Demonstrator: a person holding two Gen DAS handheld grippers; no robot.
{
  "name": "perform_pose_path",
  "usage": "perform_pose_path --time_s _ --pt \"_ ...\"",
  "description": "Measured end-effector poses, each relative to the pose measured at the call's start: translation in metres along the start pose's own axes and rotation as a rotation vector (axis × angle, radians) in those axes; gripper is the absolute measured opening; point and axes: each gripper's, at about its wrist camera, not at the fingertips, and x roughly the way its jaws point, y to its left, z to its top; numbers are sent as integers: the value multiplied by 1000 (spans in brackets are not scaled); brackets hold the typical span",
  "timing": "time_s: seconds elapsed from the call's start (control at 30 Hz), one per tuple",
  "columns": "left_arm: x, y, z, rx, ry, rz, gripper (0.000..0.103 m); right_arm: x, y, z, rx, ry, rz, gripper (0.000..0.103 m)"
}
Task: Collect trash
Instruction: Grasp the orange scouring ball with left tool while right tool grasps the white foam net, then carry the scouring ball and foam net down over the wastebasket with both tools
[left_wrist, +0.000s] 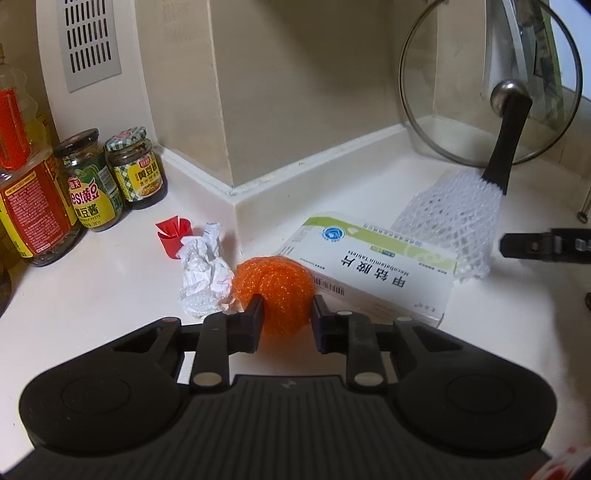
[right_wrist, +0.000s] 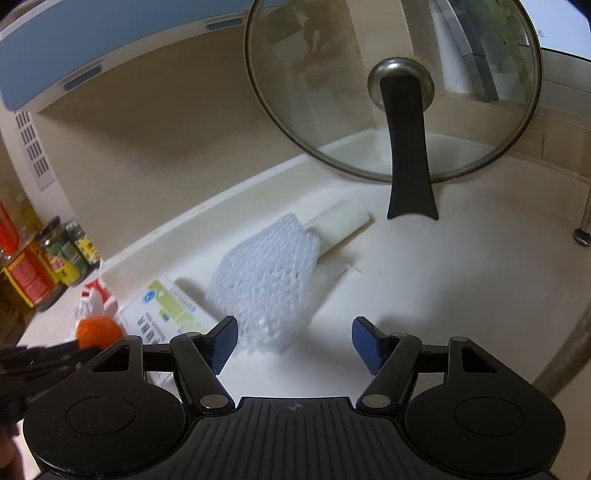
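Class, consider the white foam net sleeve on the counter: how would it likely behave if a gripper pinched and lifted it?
The foam net sleeve is open mesh, so it probably squashes easily and weighs little. It looks limp, so it may sag from the pinch. With the right gripper open beside it, a thin grip might slip through holes.

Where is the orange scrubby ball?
In the left wrist view, the orange scrubber sits between the left gripper fingers, beside the crumpled paper and the medicine box.

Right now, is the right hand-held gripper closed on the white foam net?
No; the right hand-held gripper stands wide open, with the white foam net lying on the counter ahead of its left finger, ungrasped.
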Motion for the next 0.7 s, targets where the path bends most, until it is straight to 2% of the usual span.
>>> perform_pose_path --time_s 0.2,0.4,0.47,0.5,0.57,0.6,0.63,0.7 --pt "-21 3 4 -24 -23 -27 23 20 -2 15 14 -29 10 68" --pt "-32 7 2 -46 -24 -28 23 45 -2 20 44 -1 39 68" --pt "-35 9 1 -51 -24 -27 23 48 0 20 39 7 52 54" --pt "-37 11 0 -54 -24 -26 23 49 2 19 34 11 50 40" --pt "-40 13 -2 -59 -23 -25 23 47 4 18 24 9 44 24" --pt "-41 14 -3 -62 -22 -26 23 44 5 18 19 1 40 11" --pt "-43 14 -3 -63 -23 -26 23 40 5 17 16 -8 37 8" --pt "-48 15 -5 -65 -27 -27 23 30 6 15 2 -21 43 7"
